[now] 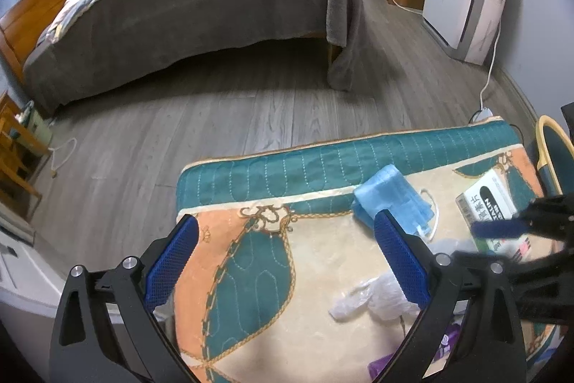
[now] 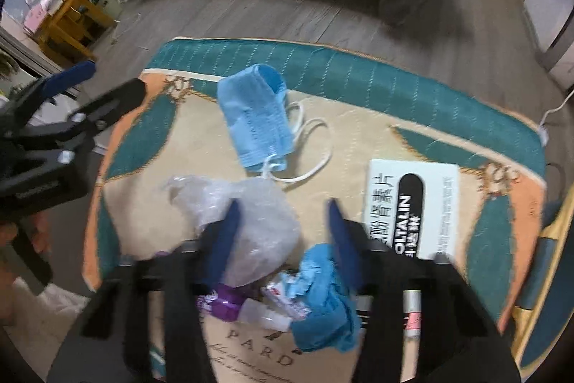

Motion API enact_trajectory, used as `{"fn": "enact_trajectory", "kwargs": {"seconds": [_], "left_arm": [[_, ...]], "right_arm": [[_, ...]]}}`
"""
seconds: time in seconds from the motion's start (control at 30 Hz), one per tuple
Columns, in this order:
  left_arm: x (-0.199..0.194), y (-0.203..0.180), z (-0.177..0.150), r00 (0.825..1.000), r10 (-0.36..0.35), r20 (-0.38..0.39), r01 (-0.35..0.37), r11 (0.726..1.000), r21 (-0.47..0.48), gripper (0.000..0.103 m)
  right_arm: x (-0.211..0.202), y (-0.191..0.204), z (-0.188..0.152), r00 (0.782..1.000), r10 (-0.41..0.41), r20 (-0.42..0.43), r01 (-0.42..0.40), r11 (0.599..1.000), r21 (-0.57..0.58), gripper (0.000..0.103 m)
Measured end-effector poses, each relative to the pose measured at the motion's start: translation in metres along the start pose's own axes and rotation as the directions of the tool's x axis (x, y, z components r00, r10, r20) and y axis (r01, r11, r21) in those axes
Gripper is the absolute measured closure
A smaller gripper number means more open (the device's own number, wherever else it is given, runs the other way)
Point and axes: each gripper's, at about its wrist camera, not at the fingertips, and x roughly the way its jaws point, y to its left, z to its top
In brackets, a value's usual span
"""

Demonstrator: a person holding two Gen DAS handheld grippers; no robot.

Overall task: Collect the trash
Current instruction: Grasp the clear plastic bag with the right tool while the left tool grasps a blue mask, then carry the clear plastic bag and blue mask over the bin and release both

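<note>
We are at the start of picking up the trash that lies on the quilted cloth with teal border and peach and cream pattern covering the table. The right gripper points steeply down over the pile, and its blue pads stand apart with a clear gap between them; they press on nothing, although the left pad overlaps the crumpled clear plastic bag in the view and the right pad stands over the crumpled blue piece of cloth or paper. The left gripper is wide open above the near left part of the cloth and holds nothing. The other trash is close: the folded light blue face mask with white ear loops lies beyond the bag, the white flat medicine box with a black label lies to the right, and a purple wrapper and small white scraps lie just under the right gripper. We judge that the plastic bag is the nearest target. To do it well, we should centre the bag between the pads, go down until the tips are near the cloth, and close slowly on the thick middle of the bag, not on its loose edge. We should be careful not to pinch the cloth with it.
</note>
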Motion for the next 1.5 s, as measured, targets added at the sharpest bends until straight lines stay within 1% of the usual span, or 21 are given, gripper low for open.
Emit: {"fn": "enact_trajectory", "kwargs": {"seconds": [0.17, 0.27, 0.37, 0.47, 0.57, 0.6, 0.67, 0.7, 0.73, 0.77, 0.8, 0.9, 0.93, 0.97, 1.07, 1.17, 1.23, 1.27, 1.3, 1.4, 1.5], "left_arm": [[0.010, -0.005, 0.005, 1.000, -0.017, -0.008, 0.017, 1.000, 0.003, 0.006], [0.016, -0.011, 0.009, 1.000, -0.025, -0.012, 0.025, 1.000, 0.014, 0.006], [0.023, -0.017, 0.014, 0.998, -0.055, -0.012, 0.055, 0.998, 0.015, 0.006], [0.033, -0.026, 0.017, 0.994, -0.106, -0.023, 0.107, 0.994, 0.031, 0.006], [0.041, -0.037, 0.019, 0.990, -0.138, -0.028, 0.139, 0.988, 0.069, 0.007], [0.045, -0.043, 0.019, 0.989, -0.146, -0.035, 0.149, 0.985, 0.089, 0.007], [0.051, -0.050, 0.017, 0.987, -0.151, -0.048, 0.155, 0.981, 0.118, 0.008], [0.055, -0.052, 0.017, 0.986, -0.155, -0.057, 0.161, 0.979, 0.128, 0.011], [0.057, -0.054, 0.016, 0.984, -0.164, -0.067, 0.172, 0.977, 0.129, 0.021], [0.061, -0.054, 0.016, 0.981, -0.176, -0.082, 0.185, 0.974, 0.127, 0.027], [0.066, -0.054, 0.016, 0.976, -0.188, -0.108, 0.200, 0.972, 0.121, 0.039], [0.073, -0.054, 0.013, 0.964, -0.219, -0.147, 0.238, 0.964, 0.122, 0.069], [0.073, -0.053, 0.013, 0.963, -0.222, -0.153, 0.242, 0.962, 0.126, 0.074], [0.073, -0.053, 0.013, 0.962, -0.225, -0.154, 0.245, 0.960, 0.133, 0.081], [0.066, -0.049, 0.015, 0.964, -0.226, -0.143, 0.246, 0.958, 0.144, 0.087], [0.060, -0.042, 0.018, 0.963, -0.234, -0.131, 0.250, 0.960, 0.125, 0.088], [0.055, -0.042, 0.018, 0.966, -0.228, -0.124, 0.244, 0.961, 0.131, 0.088], [0.053, -0.043, 0.017, 0.968, -0.221, -0.119, 0.236, 0.961, 0.141, 0.088], [0.050, -0.043, 0.017, 0.969, -0.217, -0.115, 0.233, 0.961, 0.148, 0.088], [0.042, -0.042, 0.018, 0.970, -0.221, -0.098, 0.234, 0.962, 0.143, 0.089], [0.027, -0.039, 0.020, 0.975, -0.215, -0.057, 0.220, 0.966, 0.133, 0.089]], "right_arm": [[-0.019, -0.012, 0.009, 0.999, 0.017, 0.030, -0.018, 0.999, 0.027, 0.093], [-0.034, -0.020, 0.015, 0.998, 0.011, 0.057, -0.014, 0.999, 0.045, 0.094], [-0.048, -0.028, 0.018, 0.995, -0.054, 0.078, 0.051, 0.998, 0.039, 0.094], [-0.058, -0.040, 0.022, 0.983, -0.156, 0.096, 0.153, 0.987, 0.041, 0.094], [-0.064, -0.056, 0.022, 0.974, -0.204, 0.094, 0.199, 0.978, 0.064, 0.094], [-0.064, -0.061, 0.023, 0.974, -0.208, 0.092, 0.201, 0.977, 0.075, 0.094], [-0.064, -0.072, 0.024, 0.983, -0.153, 0.101, 0.141, 0.983, 0.116, 0.093], [-0.062, -0.074, 0.025, 0.989, -0.110, 0.095, 0.097, 0.987, 0.130, 0.089], [-0.058, -0.074, 0.025, 0.992, -0.091, 0.083, 0.080, 0.988, 0.130, 0.086], [-0.055, -0.071, 0.025, 0.993, -0.092, 0.075, 0.083, 0.990, 0.116, 0.075], [-0.052, -0.069, 0.026, 0.993, -0.098, 0.064, 0.091, 0.991, 0.096, 0.067], [-0.043, -0.059, 0.026, 0.995, -0.096, 0.039, 0.093, 0.994, 0.063, 0.064], [-0.040, -0.057, 0.026, 0.996, -0.087, 0.029, 0.085, 0.995, 0.056, 0.063], [-0.038, -0.053, 0.026, 0.997, -0.077, 0.024, 0.076, 0.996, 0.044, 0.057], [-0.031, -0.037, 0.025, 0.999, -0.032, 0.015, 0.032, 1.000, 0.000, 0.033], [-0.020, -0.021, 0.023, 1.000, -0.006, -0.001, 0.006, 0.999, -0.041, 0.029], [-0.009, -0.013, 0.019, 0.999, 0.014, -0.036, -0.015, 0.999, -0.044, 0.029], [-0.003, -0.010, 0.017, 0.999, 0.014, -0.049, -0.016, 0.999, -0.047, 0.033], [0.004, -0.006, 0.014, 0.997, -0.004, -0.075, 0.000, 0.998, -0.063, 0.050], [0.005, 0.002, 0.009, 0.995, -0.030, -0.093, 0.020, 0.995, -0.100, 0.075], [-0.020, 0.002, 0.009, 0.999, -0.043, -0.023, 0.040, 0.995, -0.088, 0.078]]}}
